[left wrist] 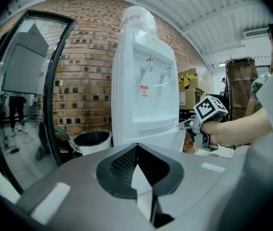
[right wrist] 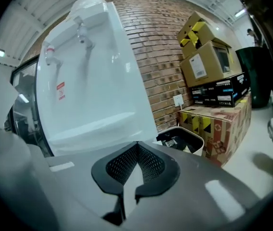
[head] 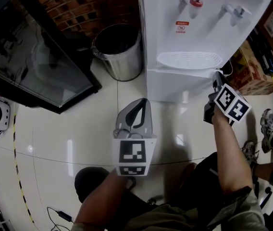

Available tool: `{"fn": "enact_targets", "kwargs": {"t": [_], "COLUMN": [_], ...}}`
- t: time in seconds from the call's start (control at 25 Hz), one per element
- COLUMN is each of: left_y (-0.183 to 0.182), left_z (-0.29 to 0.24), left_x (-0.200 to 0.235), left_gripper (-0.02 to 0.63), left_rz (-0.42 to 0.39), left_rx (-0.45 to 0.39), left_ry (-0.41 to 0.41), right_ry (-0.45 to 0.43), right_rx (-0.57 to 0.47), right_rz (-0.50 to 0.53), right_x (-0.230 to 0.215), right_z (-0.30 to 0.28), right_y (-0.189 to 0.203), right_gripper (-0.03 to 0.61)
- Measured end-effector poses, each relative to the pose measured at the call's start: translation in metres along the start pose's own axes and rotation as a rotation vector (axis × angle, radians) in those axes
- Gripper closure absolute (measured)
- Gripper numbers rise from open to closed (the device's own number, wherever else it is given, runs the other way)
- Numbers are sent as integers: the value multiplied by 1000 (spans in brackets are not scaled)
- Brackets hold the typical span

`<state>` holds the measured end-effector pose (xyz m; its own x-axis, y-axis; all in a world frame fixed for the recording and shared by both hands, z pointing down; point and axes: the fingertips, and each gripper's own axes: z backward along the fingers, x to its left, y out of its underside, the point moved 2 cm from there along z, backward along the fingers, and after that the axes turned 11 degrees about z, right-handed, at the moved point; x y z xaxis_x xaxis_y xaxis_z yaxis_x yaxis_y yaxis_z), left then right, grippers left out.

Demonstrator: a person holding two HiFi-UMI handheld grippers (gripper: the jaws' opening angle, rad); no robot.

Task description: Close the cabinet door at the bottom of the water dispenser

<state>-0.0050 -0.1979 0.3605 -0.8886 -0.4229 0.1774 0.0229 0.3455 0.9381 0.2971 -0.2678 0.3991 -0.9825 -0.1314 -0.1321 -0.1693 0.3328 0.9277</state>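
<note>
the water dispenser (head: 184, 28) stands in the upper right of the head view. its cabinet door (head: 175, 85) is the white panel at its foot, just below the drip tray, running left to right across the frame with its face toward the person. the right gripper (head: 217, 81) is at the right-hand end of that panel, its tips touching or just beside the door's upper right corner; i cannot tell which, nor how far the door stands ajar from this steep angle. its jaws are clenched together on nothing, as its own view shows, with the dispenser's white front filling the left and centre just ahead. the left gripper (head: 143, 105) hangs at lower centre over the floor, well apart from the door, jaws likewise pressed together and empty, pointing toward the dispenser. the right hand is clearly the nearer one, and the door lies just ahead and left of its tips; the push probably has to go into that end of the panel, toward the dispenser body.
</note>
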Motion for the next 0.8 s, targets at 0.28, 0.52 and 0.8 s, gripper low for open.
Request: {"fn": "enact_targets", "kwargs": {"t": [0.28, 0.52, 0.8], "left_y": [2, 6, 10], "left_z": [-9, -19, -26], "left_x": [2, -4, -11], "left_gripper": [612, 612, 612], "left_rz": [10, 14, 19], "left_rx": [5, 12, 15], "left_ry": [-25, -12, 11], "right_ry": [93, 71, 4], "right_rx": [23, 67, -20], "right_rz": [-70, -44, 48], "right_x": [-30, -28, -30], "right_z": [1, 9, -14], "right_y": [-6, -2, -8], "right_gripper": [578, 578, 578]}}
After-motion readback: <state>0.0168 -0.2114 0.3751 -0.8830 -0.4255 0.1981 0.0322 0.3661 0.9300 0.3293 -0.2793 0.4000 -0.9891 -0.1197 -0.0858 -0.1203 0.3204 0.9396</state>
